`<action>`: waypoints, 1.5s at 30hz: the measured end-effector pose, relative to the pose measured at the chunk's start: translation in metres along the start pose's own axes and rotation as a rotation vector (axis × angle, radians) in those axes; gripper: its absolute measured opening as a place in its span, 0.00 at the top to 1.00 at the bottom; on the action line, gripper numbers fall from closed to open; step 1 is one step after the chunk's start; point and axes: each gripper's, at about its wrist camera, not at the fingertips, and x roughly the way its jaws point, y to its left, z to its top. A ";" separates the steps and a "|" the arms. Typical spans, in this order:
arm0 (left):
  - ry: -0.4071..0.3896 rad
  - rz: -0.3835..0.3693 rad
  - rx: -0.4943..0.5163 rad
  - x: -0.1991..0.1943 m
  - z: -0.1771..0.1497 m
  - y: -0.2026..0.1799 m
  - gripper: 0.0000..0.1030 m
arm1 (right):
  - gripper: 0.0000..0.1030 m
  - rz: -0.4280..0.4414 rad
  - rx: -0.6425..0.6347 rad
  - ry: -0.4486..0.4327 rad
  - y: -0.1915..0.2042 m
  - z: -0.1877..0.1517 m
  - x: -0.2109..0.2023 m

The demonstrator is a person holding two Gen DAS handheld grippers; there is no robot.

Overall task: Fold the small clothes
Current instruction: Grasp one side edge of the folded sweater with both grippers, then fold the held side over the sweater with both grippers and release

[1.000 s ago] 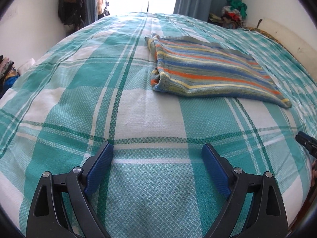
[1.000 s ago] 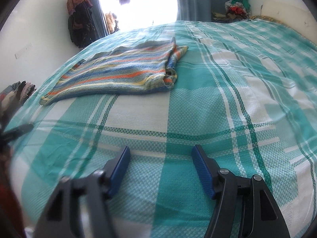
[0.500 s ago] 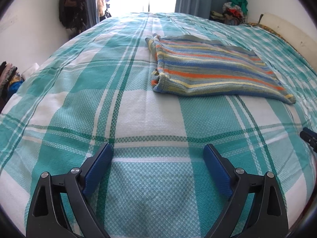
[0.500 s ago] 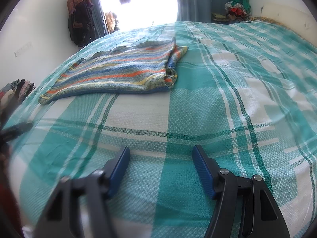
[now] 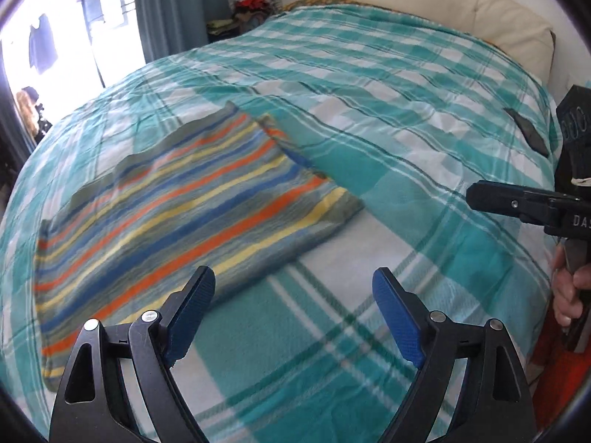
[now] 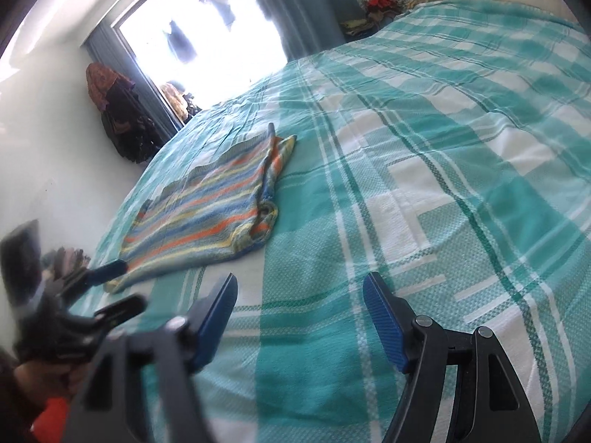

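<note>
While both hand-held grippers point(image 5: 293, 288) point(image 6: 299, 295) gape empty near the striped garment point(image 5: 177, 214), "DAS" shows.

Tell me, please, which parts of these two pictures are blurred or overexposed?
Left wrist view: the striped garment is smeared by motion blur, and the window is blown out. Right wrist view: the window is pure white glare, and the left gripper at the lower left is blurred.
</note>
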 end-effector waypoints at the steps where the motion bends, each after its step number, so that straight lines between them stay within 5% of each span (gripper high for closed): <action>1: 0.009 -0.007 0.031 0.015 0.010 -0.010 0.14 | 0.32 -0.001 0.021 0.004 -0.006 0.004 -0.002; 4: 0.055 0.054 0.094 0.057 0.029 -0.031 0.16 | 0.32 0.015 0.032 0.025 -0.020 0.024 -0.005; 5: 0.066 0.054 0.080 0.067 0.031 -0.030 0.36 | 0.32 0.024 0.017 0.031 -0.022 0.033 -0.004; 6: 0.062 0.035 0.039 0.071 0.032 -0.025 0.82 | 0.32 0.031 -0.005 0.040 -0.025 0.044 0.000; 7: 0.059 0.045 -0.006 0.072 0.032 -0.018 0.92 | 0.32 0.040 -0.030 0.054 -0.027 0.055 0.006; 9: 0.023 -0.001 -0.084 0.063 0.030 -0.008 0.93 | 0.32 0.070 -0.055 0.101 -0.028 0.081 0.028; 15: -0.032 -0.049 -0.121 0.045 0.025 -0.006 0.93 | 0.31 0.271 0.018 0.298 -0.014 0.150 0.164; 18: -0.039 -0.079 -0.169 0.042 0.024 0.001 0.93 | 0.32 0.296 0.129 0.356 -0.004 0.168 0.232; 20: -0.067 -0.096 -0.219 0.028 0.021 0.012 0.93 | 0.77 0.255 0.127 0.369 0.011 0.176 0.255; 21: -0.087 -0.101 -0.255 0.018 0.018 0.021 0.93 | 0.91 0.234 0.111 0.375 0.021 0.180 0.260; 25: -0.187 -0.107 -0.451 -0.039 -0.006 0.085 0.93 | 0.91 0.261 -0.031 0.312 0.088 0.201 0.236; 29: -0.244 -0.029 -0.641 -0.089 -0.050 0.154 0.93 | 0.91 0.360 -0.162 0.289 0.181 0.209 0.226; 37: -0.169 0.155 -0.932 -0.095 -0.143 0.244 0.92 | 0.91 0.413 -0.331 0.423 0.342 0.135 0.307; 41: -0.064 0.167 -1.012 -0.085 -0.170 0.258 0.72 | 0.77 0.484 -0.313 0.509 0.363 0.096 0.335; 45: -0.086 0.252 -0.909 -0.130 -0.186 0.250 0.29 | 0.73 0.507 -0.305 0.382 0.342 0.098 0.282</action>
